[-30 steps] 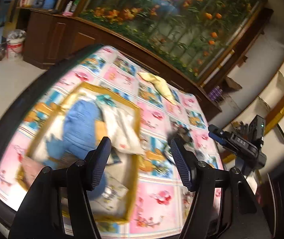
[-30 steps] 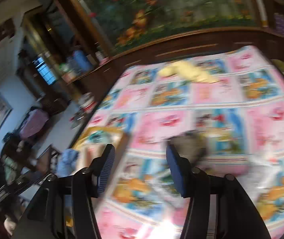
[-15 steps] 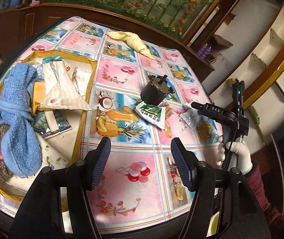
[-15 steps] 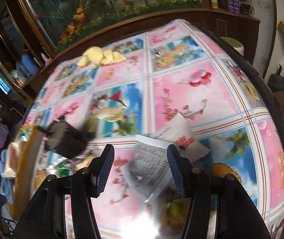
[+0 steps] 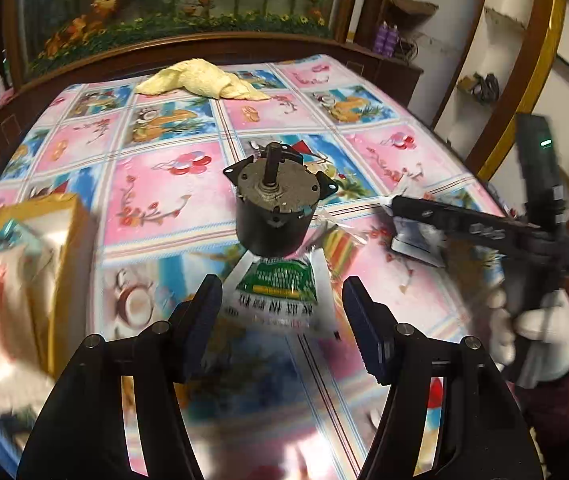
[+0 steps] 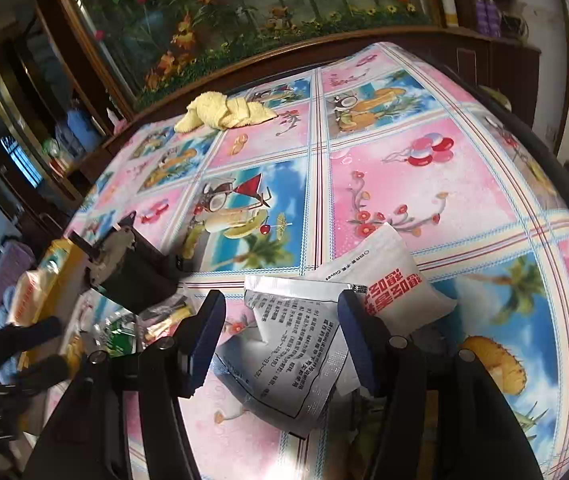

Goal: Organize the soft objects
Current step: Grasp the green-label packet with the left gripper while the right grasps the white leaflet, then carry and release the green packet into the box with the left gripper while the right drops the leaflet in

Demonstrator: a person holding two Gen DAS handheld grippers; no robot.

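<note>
My left gripper (image 5: 280, 292) is open, low over a green-and-white packet (image 5: 274, 280) that lies flat between its fingers, pads apart from it. A black motor (image 5: 274, 208) stands on the packet's far end. My right gripper (image 6: 280, 304) hovers over a silver packet with printed text (image 6: 296, 352); its jaws are opening and the pads do not press the packet. A white packet with red characters (image 6: 388, 272) lies partly under the silver one. A yellow towel (image 5: 200, 80) sits at the table's far edge. The yellow box (image 5: 60, 216) at left holds soft items.
A flowery plastic cloth (image 6: 424, 184) covers the table, whose edge curves close on the right. A gloved hand (image 5: 536, 328) holds the right gripper (image 5: 396, 204) just right of the motor. A dark wooden cabinet (image 5: 244, 46) with a painted panel stands behind the table.
My left gripper swung right from over the yellow box and came down to the motor and green packet. My right gripper dropped onto the two packets, then held still.
</note>
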